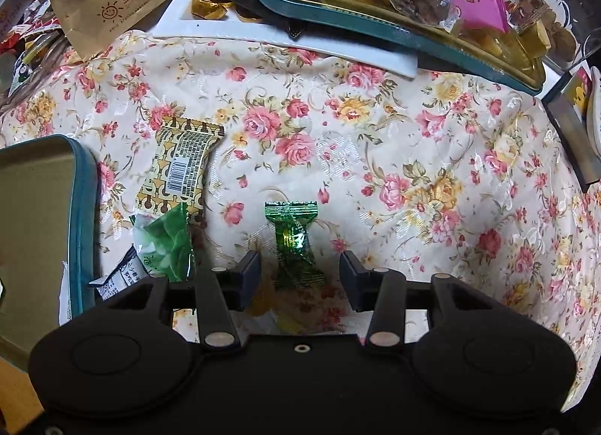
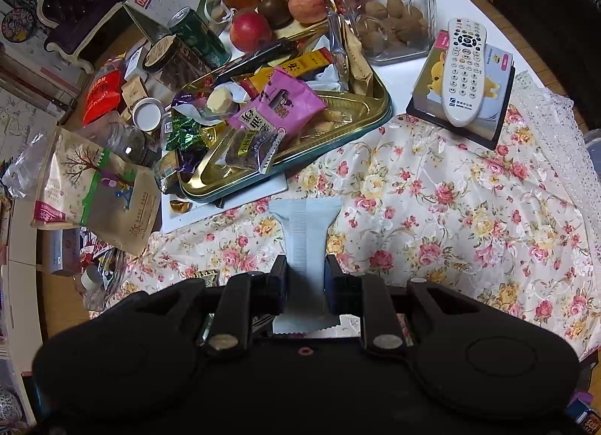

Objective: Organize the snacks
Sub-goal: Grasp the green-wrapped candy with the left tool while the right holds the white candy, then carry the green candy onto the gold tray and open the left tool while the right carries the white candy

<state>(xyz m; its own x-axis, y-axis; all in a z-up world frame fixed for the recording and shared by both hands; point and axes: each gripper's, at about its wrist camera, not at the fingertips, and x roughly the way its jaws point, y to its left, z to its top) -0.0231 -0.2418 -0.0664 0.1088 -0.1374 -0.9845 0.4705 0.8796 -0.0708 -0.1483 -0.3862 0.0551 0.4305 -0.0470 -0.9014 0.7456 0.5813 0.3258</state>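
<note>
Ok so the thing I'm going for with my left hand is the little green foil-wrapped candy with twisted ends (image 1: pixel 296 239), lying flat on the floral tablecloth (image 1: pixel 375 157) that covers the worktop. The left tongs (image 1: pixel 300 277) are pointing straight down over it with the fingers spread wide, one either side of the candy's near end, pads not touching it as far as I can see. So released, nothing held yet.

Just to the left of it sit a gold patterned snack packet with a barcode (image 1: pixel 180 164) and a light green crinkly wrapper (image 1: pixel 169 243), the two overlapping a bit, with a small dark-and-white sachet (image 1: pixel 116 281) poking out underneath. Right beside those is a teal-rimmed tin, gold inside (image 1: pixel 80 217), and the part of it I can see looks bare.

Right side: the right tongs (image 2: pixel 306 277) are clenched on a pale blue-white crimped snack wrapper (image 2: pixel 305 236), which is lifted clear of the cloth and sticks out ahead of the fingers.

Further out there's the other teal-rimmed gold tray (image 2: pixel 372 112), already loaded up with stuff, including a pink snack bag (image 2: pixel 285 100) and a heap of small wrapped sweets.

Progress-wise I'd call it midway. Plenty is in the tray, one wrapper is in hand, but the green candy and the three bits near the tin are loose, and the far-left pile with the kraft paper pouch (image 2: pixel 94 194) looks unsorted.
</note>
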